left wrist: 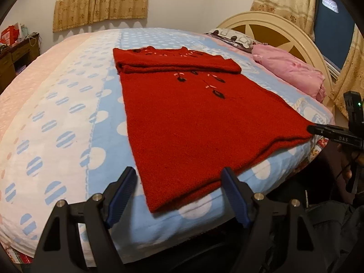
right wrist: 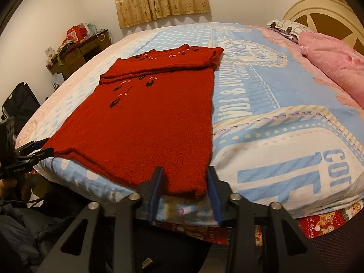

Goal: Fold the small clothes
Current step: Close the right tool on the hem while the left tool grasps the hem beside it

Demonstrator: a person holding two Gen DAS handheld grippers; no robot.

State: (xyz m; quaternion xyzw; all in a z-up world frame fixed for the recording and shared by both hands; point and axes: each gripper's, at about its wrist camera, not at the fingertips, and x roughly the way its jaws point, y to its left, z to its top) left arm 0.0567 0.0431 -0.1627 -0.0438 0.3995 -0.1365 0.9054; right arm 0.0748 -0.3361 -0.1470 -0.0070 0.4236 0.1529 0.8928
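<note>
A red knit sweater [left wrist: 193, 118] with dark flower embroidery lies flat on the bed, its sleeves folded across the chest at the far end. It also shows in the right wrist view [right wrist: 145, 125]. My left gripper [left wrist: 179, 182] is open, its blue pads on either side of the sweater's near hem corner. My right gripper [right wrist: 185, 177] is open around the other hem corner. In the left wrist view the right gripper's tip [left wrist: 312, 129] touches that corner. In the right wrist view the left gripper [right wrist: 42, 149] sits at the left hem corner.
The bed [left wrist: 68, 118] has a blue and white dotted blanket. A pink pillow [left wrist: 293, 70] and a cream headboard [left wrist: 273, 22] are at the right. A wooden desk [right wrist: 79, 50] with clutter stands beyond the bed. A black chair [right wrist: 20, 104] is at the left.
</note>
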